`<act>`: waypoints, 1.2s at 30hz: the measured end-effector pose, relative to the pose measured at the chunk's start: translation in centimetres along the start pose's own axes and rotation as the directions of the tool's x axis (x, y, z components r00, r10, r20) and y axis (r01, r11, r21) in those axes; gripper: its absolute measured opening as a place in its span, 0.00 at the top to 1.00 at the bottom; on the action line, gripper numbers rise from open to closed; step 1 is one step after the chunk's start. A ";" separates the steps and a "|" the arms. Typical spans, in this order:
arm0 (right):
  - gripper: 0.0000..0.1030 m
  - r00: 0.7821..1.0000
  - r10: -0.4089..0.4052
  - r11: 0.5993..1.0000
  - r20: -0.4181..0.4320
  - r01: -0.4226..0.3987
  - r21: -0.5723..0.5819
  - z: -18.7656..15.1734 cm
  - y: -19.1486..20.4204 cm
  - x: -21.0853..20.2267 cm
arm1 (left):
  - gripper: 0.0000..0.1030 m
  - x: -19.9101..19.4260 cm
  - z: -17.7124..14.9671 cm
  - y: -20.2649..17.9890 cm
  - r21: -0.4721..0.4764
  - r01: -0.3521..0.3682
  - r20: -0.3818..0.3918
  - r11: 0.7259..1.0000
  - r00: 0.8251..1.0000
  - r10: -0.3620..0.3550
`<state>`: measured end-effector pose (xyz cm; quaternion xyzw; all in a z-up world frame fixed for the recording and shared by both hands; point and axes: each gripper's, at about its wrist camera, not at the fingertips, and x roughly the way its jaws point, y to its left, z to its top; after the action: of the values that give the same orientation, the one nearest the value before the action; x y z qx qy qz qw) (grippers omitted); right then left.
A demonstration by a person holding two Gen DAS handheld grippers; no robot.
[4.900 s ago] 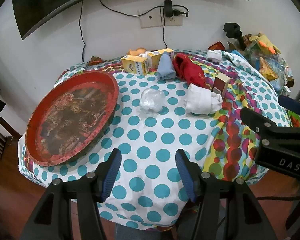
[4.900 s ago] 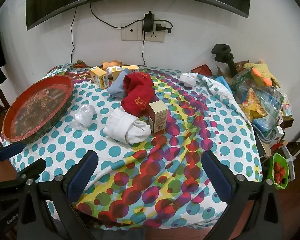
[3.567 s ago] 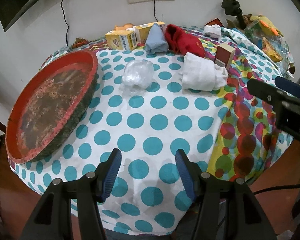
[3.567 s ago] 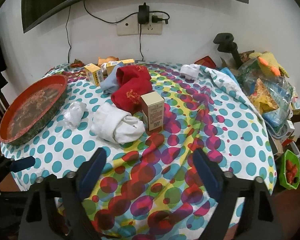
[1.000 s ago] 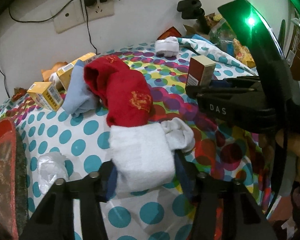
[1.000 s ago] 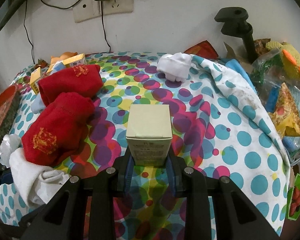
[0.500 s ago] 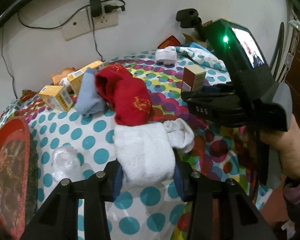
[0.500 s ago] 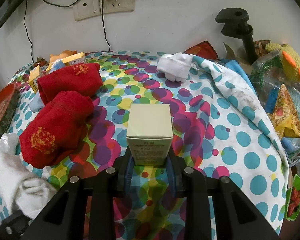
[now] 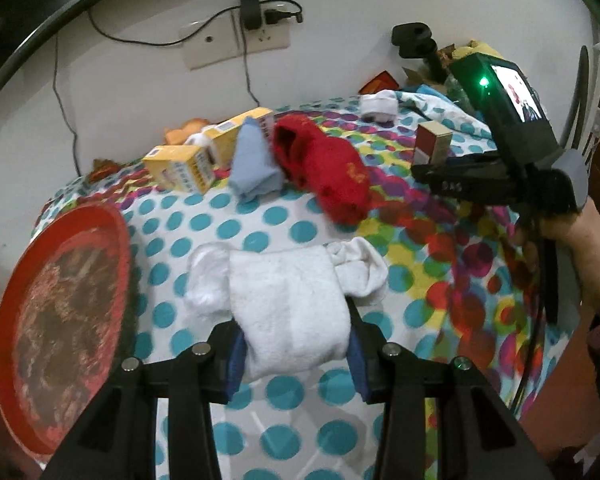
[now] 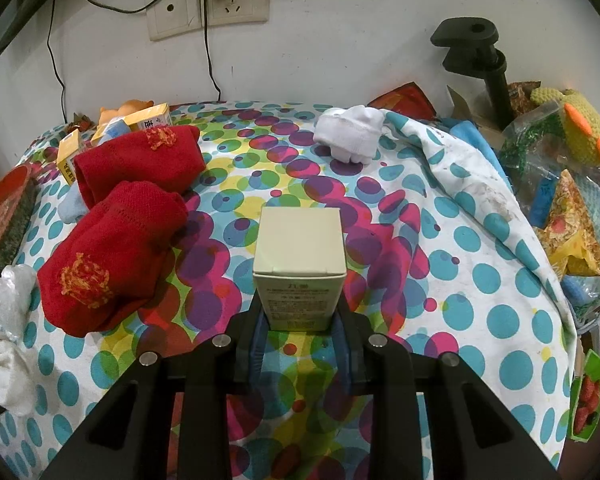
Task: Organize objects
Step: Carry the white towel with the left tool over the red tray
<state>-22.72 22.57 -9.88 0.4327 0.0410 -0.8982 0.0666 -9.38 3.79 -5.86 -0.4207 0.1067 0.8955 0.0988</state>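
Observation:
My left gripper (image 9: 296, 354) is shut on a rolled white sock bundle (image 9: 288, 300) and holds it above the dotted tablecloth, near the round red tray (image 9: 60, 312). My right gripper (image 10: 300, 340) is shut on a cream carton box (image 10: 300, 264), upright between its pads. That box also shows in the left wrist view (image 9: 434, 142), with the right gripper (image 9: 436, 172) around it. A red sock pair (image 10: 116, 240) lies left of the box. A crumpled clear plastic bag (image 10: 12, 292) lies at the left edge of the right wrist view.
Yellow boxes (image 9: 184, 168) and a light blue cloth (image 9: 254, 164) lie at the back near the wall. A small white sock roll (image 10: 350, 132) lies at the back. Snack bags and a knitted toy (image 10: 572, 184) crowd the right side. A black clamp stand (image 10: 480, 60) stands there.
My left gripper has lifted the white sock bundle and carried it left towards the red tray. My right gripper still holds the box, raised slightly off the cloth.

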 end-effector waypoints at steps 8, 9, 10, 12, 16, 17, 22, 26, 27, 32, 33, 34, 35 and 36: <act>0.74 1.000 0.001 1.000 -0.001 -0.001 0.001 0.0 0.0 0.0 | 0.59 -1.8 -0.5 4.0 -0.069 -0.061 0.005 0.996 0.998 0.062; 0.74 1.000 0.000 1.000 -0.001 0.000 0.001 0.0 -0.1 0.1 | 0.59 -2.2 -0.4 4.9 -0.083 -0.069 0.009 0.994 0.998 0.070; 0.74 1.000 0.000 1.000 -0.001 0.000 0.000 0.0 0.0 0.0 | 0.59 -2.4 -0.4 5.3 -0.092 -0.076 0.012 0.993 0.997 0.077; 0.73 1.000 0.000 1.000 -0.001 0.000 0.001 0.0 -0.1 0.1 | 0.59 -2.8 -0.3 6.8 -0.109 -0.108 0.013 0.988 0.994 0.110; 0.74 1.000 0.000 1.000 -0.001 0.000 0.000 0.0 -0.1 0.1 | 0.59 -3.2 -0.7 10.0 -0.159 -0.160 -0.004 0.974 0.987 0.162; 0.74 1.000 0.000 1.000 -0.001 0.000 0.001 0.0 0.0 0.0 | 0.59 -3.3 -0.9 10.8 -0.173 -0.172 -0.010 0.970 0.985 0.173; 0.73 1.000 0.000 1.000 -0.001 0.000 0.000 0.0 -0.1 0.1 | 0.59 -3.6 -2.1 15.0 -0.246 -0.236 -0.047 0.940 0.972 0.231; 0.73 1.000 -0.001 1.000 -0.001 0.001 0.000 0.0 0.0 0.0 | 0.59 -3.4 -3.3 17.9 -0.267 -0.301 -0.081 0.915 0.954 0.290; 0.73 1.000 -0.001 1.000 -0.001 0.001 0.000 0.0 0.0 0.0 | 0.59 -3.3 -3.6 18.7 -0.271 -0.312 -0.089 0.911 0.950 0.299; 0.73 1.000 -0.001 1.000 -0.002 0.001 0.000 -0.1 0.0 0.0 | 0.59 -2.9 -4.9 22.3 -0.311 -0.368 -0.139 0.876 0.930 0.341; 0.73 1.000 -0.002 1.000 -0.002 0.002 -0.001 -0.1 0.0 0.0 | 0.59 -2.7 -5.1 23.0 -0.317 -0.377 -0.149 0.870 0.926 0.347; 0.73 1.000 -0.003 1.000 -0.002 0.002 -0.001 -0.1 0.0 0.1 | 0.59 -2.6 -5.3 23.8 -0.321 -0.391 -0.158 0.863 0.920 0.358; 0.73 1.000 -0.003 1.000 -0.002 0.003 -0.002 -0.1 0.0 0.0 | 0.59 -2.6 -5.6 24.4 -0.328 -0.404 -0.164 0.854 0.914 0.370; 0.73 1.000 -0.004 1.000 -0.002 0.004 -0.002 -0.1 0.0 0.0 | 0.59 -2.5 -5.8 25.1 -0.337 -0.407 -0.172 0.849 0.913 0.370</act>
<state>-22.69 22.59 -9.96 0.4336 0.0427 -0.8977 0.0653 -10.28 -22.08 -4.85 -0.4457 0.0261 0.8785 -0.1700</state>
